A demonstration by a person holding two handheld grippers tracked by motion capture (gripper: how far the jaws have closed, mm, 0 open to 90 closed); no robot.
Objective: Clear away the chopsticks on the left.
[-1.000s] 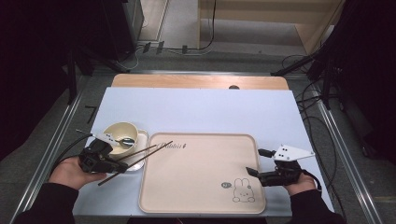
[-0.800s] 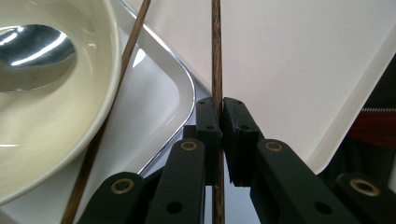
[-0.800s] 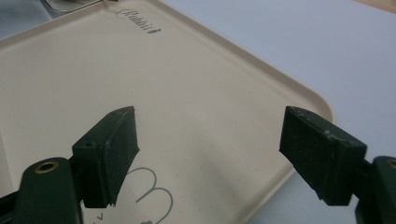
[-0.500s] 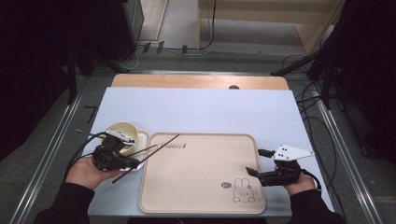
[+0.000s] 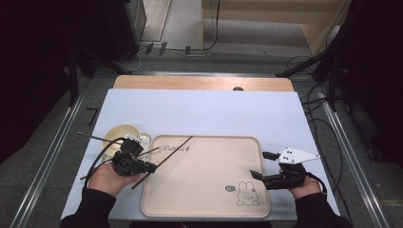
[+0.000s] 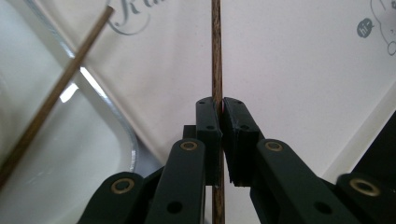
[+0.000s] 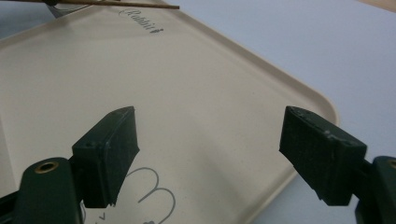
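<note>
My left hand-held gripper (image 5: pixel 151 167), pinching one chopstick (image 5: pixel 164 160), has slid toward the tray (image 5: pixel 209 209); its tip now hangs over the tray's near-left corner. Placement looks close. Right hand-held gripper (image 5: pixel 259 167) waits, spread.

Left hand-held gripper (image 5: pixel 142 167): jaws pinched nearly shut, pointing right, forearm low. Right hand-held gripper (image 5: pixel 259 165): jaws spread wide, pointing left.
</note>
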